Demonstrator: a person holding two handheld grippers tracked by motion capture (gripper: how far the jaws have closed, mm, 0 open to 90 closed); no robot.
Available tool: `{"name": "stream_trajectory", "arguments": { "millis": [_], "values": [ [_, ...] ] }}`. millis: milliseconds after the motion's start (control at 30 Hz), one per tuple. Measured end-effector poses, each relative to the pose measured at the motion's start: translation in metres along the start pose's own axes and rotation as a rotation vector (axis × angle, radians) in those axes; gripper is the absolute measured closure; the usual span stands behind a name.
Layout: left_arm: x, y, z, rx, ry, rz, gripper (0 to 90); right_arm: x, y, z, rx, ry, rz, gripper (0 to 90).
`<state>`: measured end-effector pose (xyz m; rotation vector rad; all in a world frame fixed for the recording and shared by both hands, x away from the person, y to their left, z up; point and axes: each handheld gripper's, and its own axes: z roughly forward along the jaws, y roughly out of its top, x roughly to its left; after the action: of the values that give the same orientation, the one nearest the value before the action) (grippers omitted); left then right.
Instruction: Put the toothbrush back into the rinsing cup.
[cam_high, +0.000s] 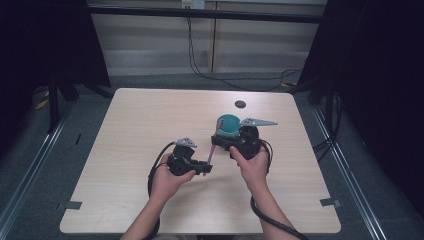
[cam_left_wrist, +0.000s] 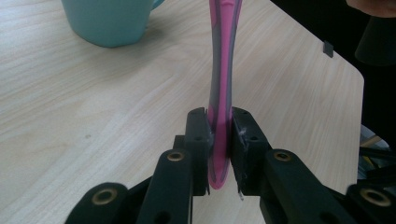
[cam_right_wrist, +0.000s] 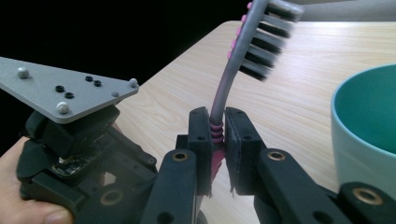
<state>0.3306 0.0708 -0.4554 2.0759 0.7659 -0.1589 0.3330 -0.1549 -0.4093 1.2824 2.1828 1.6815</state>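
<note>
Pink-grey toothbrush is held off the surface at both ends: left tongs clamp the handle end, right tongs pinch the neck below the bristles. Teal cup sits just beside. Handover looks mid-way; left release & drop into cup prob. remain.

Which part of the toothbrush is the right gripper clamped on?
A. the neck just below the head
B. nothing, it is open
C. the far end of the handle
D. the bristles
A: in the right gripper view the right gripper pinches the toothbrush at the ribbed neck, bristles above.
</note>
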Motion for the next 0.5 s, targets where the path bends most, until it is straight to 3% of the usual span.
{"name": "stream_trajectory", "arguments": {
  "millis": [500],
  "values": [
    [-0.0067, 0.0045, 0.0021, -0.006, -0.01, 0.024, 76.6, 0.0026, 0.0042, -0.001, 0.001, -0.027, -0.047, 82.0]
  ]
}}
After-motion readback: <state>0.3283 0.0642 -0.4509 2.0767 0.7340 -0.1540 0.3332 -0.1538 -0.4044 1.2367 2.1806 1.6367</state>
